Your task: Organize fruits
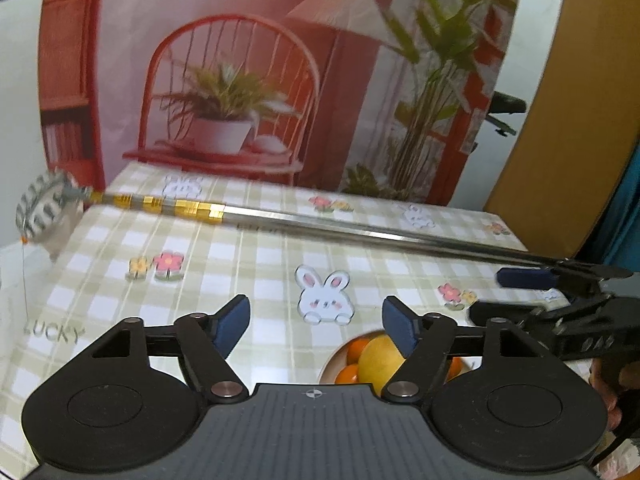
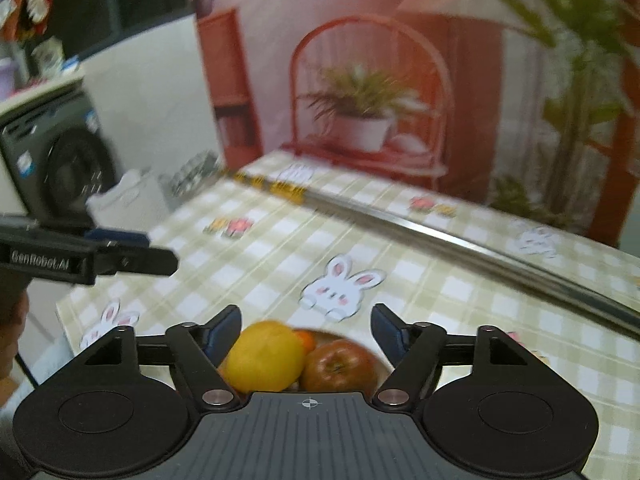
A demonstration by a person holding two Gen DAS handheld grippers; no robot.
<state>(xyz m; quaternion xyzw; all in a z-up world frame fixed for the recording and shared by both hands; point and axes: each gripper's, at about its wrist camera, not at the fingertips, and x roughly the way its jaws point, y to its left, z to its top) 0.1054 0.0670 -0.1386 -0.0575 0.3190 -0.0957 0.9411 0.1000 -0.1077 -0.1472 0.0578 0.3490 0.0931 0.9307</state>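
Jaws of both the left gripper point(image 1: 316, 322) and right gripper point(image 2: 306, 330) gape empty; lift clear gently, leaving the bowl point(image 1: 340, 354) at six o'clock undisturbed.

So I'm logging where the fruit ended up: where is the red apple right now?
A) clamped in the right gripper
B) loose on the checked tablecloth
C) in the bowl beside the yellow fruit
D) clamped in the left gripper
C: the red apple sits in the bowl beside the yellow fruit, with both grippers' jaws open and empty.
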